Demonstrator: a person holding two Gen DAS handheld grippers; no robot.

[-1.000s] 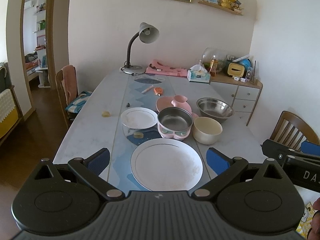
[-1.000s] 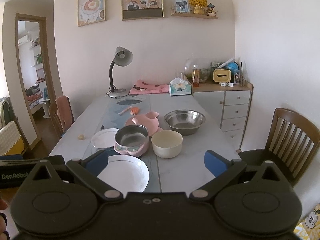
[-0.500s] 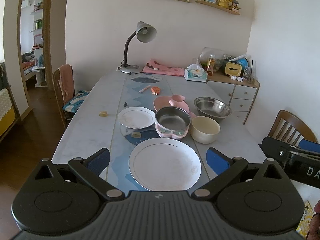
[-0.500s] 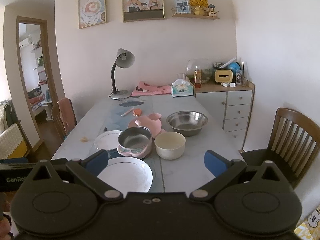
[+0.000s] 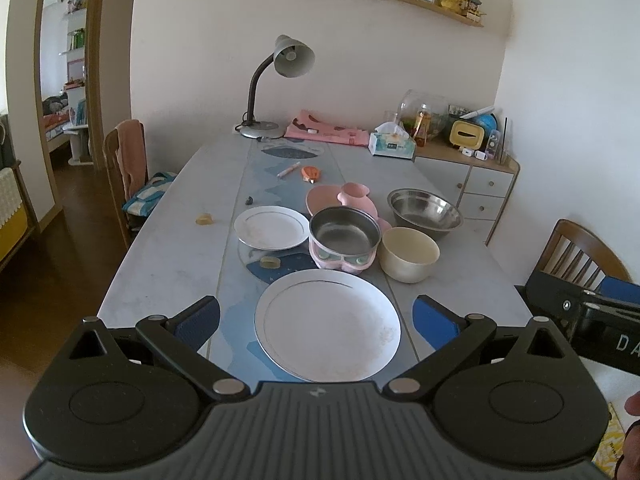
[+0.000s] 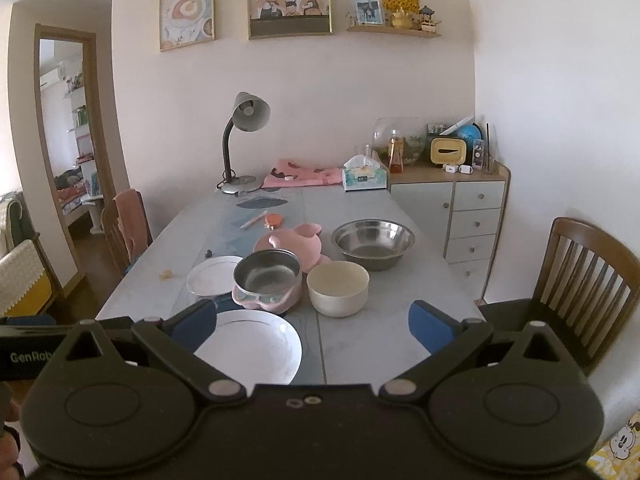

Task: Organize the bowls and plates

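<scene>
From the left wrist view, the left claw [image 5: 316, 318] is wide open and holds nothing. It hangs over the near edge of the long grey counter [image 5: 168, 248]. Between its blue pads [image 5: 198, 320] lies the big round white plate [image 5: 327, 326], near that edge. Behind it sit the shiny metal bowl in a pink holder [image 5: 344, 238], the cream round bowl [image 5: 409, 254] and the small white plate [image 5: 271, 227]. Farther back are the flat pink dish with ears [image 5: 344, 200] and the wide steel bowl [image 5: 424, 212]. This view alone shows two little yellow bits [image 5: 269, 262] by the plates. At the right edge, part of the other black tool [image 5: 580, 320] pokes in.

From the right wrist view, the right claw [image 6: 312, 322] is wide open too, and empty. Its left finger covers part of the big white plate [image 6: 256, 350]. The metal bowl in its holder [image 6: 267, 278] hides part of the small plate [image 6: 210, 276]. This view shows more of the brown wooden chair [image 6: 588, 280] by the right side, and the white drawers [image 6: 472, 220] past the far corner. A grey bendy lamp [image 6: 244, 136] stands at the far edge.
</scene>
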